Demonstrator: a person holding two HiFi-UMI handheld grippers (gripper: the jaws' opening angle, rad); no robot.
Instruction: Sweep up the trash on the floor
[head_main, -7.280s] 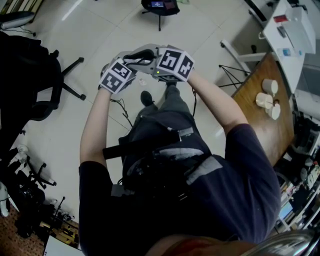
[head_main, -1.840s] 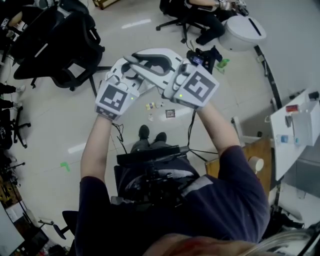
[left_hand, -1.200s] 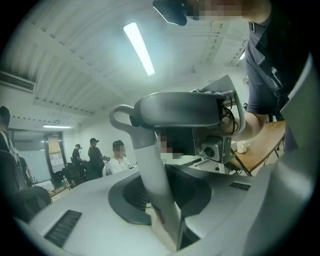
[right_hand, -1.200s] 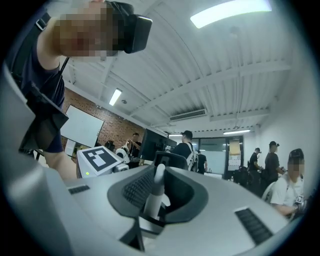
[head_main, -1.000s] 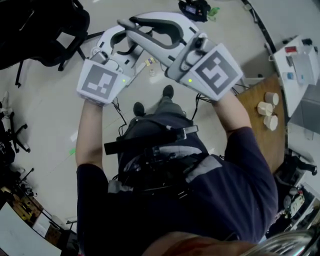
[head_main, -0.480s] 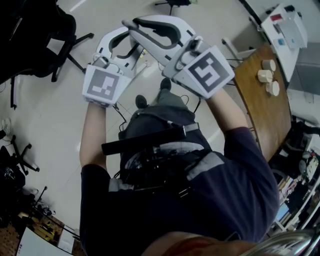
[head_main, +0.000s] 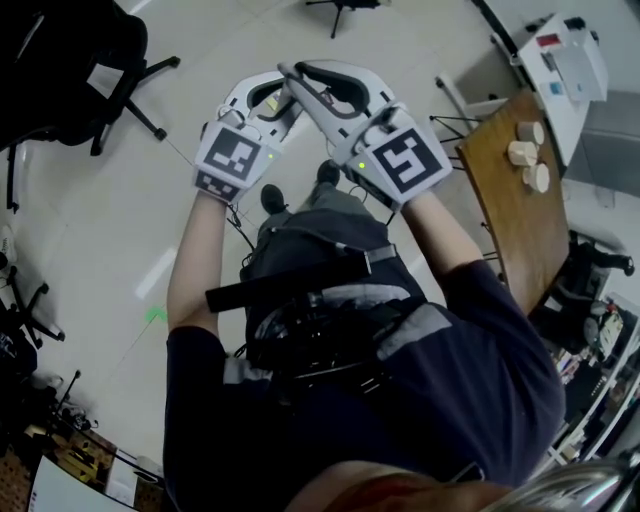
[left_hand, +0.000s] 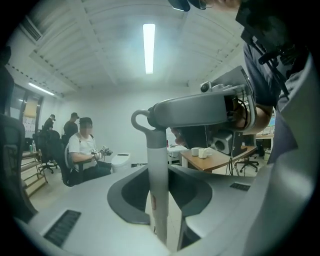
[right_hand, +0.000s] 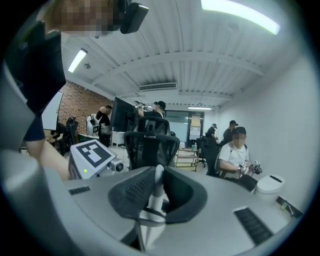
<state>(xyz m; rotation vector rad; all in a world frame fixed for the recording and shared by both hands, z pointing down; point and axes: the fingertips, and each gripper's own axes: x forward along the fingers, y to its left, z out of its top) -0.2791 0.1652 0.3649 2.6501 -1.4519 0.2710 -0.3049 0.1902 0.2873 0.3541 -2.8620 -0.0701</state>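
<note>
In the head view both grippers are held in front of the person's waist, their jaws crossing above the shoes. My left gripper (head_main: 262, 92) (left_hand: 159, 180) is shut on a grey pole (left_hand: 157, 165) with a loop at its top. Its jaws have just been closing on that pole. My right gripper (head_main: 325, 80) (right_hand: 157, 175) is shut on a white round-tipped handle (right_hand: 154, 202), and its jaws have just been closing too. The right gripper's body (left_hand: 200, 107) crosses above the pole in the left gripper view. No trash shows on the floor now.
A black office chair (head_main: 70, 60) stands at the upper left. A wooden table (head_main: 505, 215) with paper cups (head_main: 525, 155) is at the right. A seated person (left_hand: 85, 152), a white bin (left_hand: 120, 160) and a black mesh chair (right_hand: 150, 142) lie ahead.
Both grippers have sunk lower and drawn closer to the person's body. The head view has swung, so the table now sits further right and the small floor litter is out of sight.
</note>
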